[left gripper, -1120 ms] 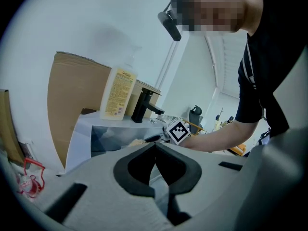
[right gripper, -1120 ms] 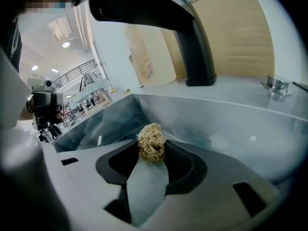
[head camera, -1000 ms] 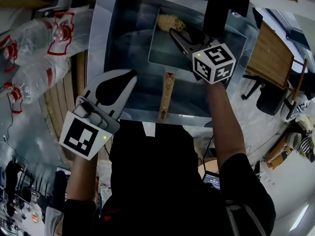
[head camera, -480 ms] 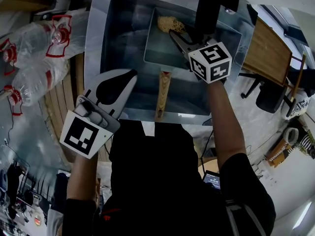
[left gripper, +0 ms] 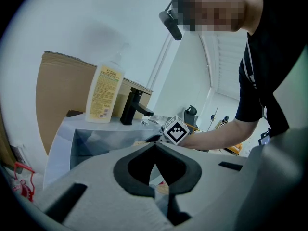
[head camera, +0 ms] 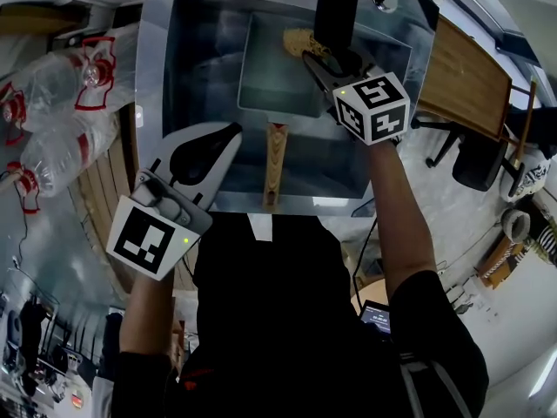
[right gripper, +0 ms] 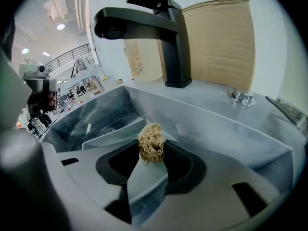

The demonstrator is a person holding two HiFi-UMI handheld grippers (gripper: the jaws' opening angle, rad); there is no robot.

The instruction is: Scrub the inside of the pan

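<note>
Head view shows a shiny metal sink (head camera: 150,77) with tall walls all around. A pan (head camera: 278,81) with straight sides sits inside the sink, close to the far wall. Its wooden handle (head camera: 273,159) points at the near wall of the sink, and the handle's end comes close to that wall. Bare sink floor shows on the left of the pan and along the near side, so there is room to move there. On the right, the pan's edge is closer to the sink wall. A black faucet (head camera: 338,7) stands on the far rim of the sink and hangs over the far right corner of the pan, so that spot is tight.

The right gripper (head camera: 312,59) is under the faucet, at that same corner. In the right gripper view, its jaws are squeezed onto a tan, stringy scrubber (right gripper: 151,142). The scrubber is right at the pan's far right edge, but whether it touches the metal cannot be told.

The left gripper (head camera: 233,131) is over the near left rim of the sink, away from the pan. In the left gripper view, its jaw tips meet with nothing between them. A soap bottle (left gripper: 107,93) stands on the far rim of the sink.
</note>
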